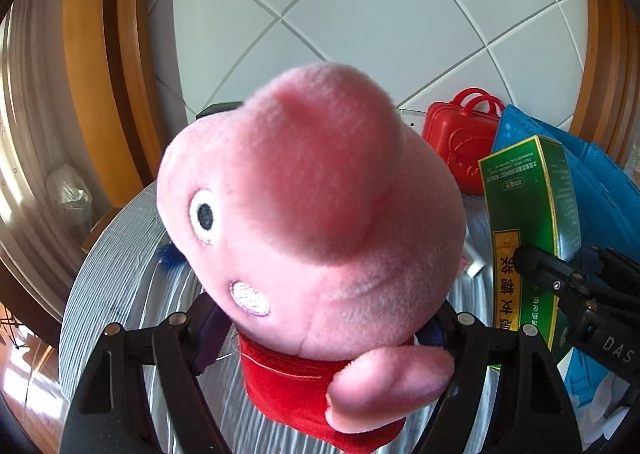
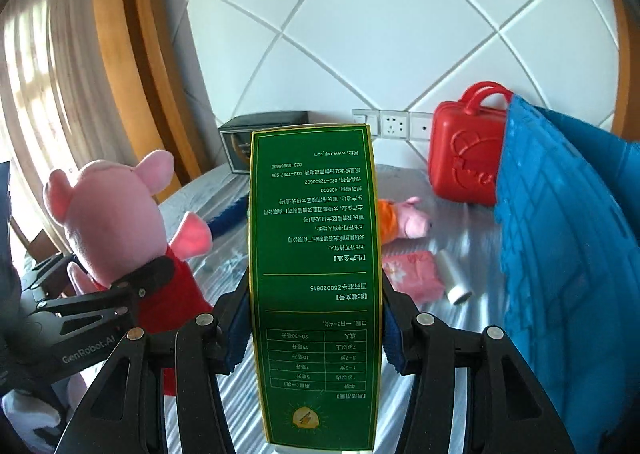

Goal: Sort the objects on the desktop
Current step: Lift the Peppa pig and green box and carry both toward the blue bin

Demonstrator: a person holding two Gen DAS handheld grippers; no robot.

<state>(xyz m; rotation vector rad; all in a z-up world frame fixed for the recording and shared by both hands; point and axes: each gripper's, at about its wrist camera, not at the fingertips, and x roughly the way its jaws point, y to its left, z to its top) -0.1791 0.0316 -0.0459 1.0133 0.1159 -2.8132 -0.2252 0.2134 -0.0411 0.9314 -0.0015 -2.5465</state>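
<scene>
A pink pig plush [image 1: 312, 193] in a red dress fills the left wrist view. My left gripper [image 1: 324, 334] is shut on its body, holding it above the table. The right wrist view shows the same plush [image 2: 116, 213] at the left, with one left finger [image 2: 148, 274] across its dress. A tall green box [image 2: 314, 234] with printed text stands upright between the blue pads of my right gripper [image 2: 314, 334], which is shut on its lower half. That green box [image 1: 524, 213] also appears at the right of the left wrist view, with a black right finger [image 1: 536, 266] in front of it.
A round table under a striped grey cloth [image 1: 120, 254] lies below. On it are a red toy suitcase [image 2: 468, 149], a blue crate [image 2: 568, 254], a small pig plush in orange [image 2: 404, 219], a pink packet [image 2: 416, 278], a white roll [image 2: 454, 278] and a dark radio [image 2: 260, 141].
</scene>
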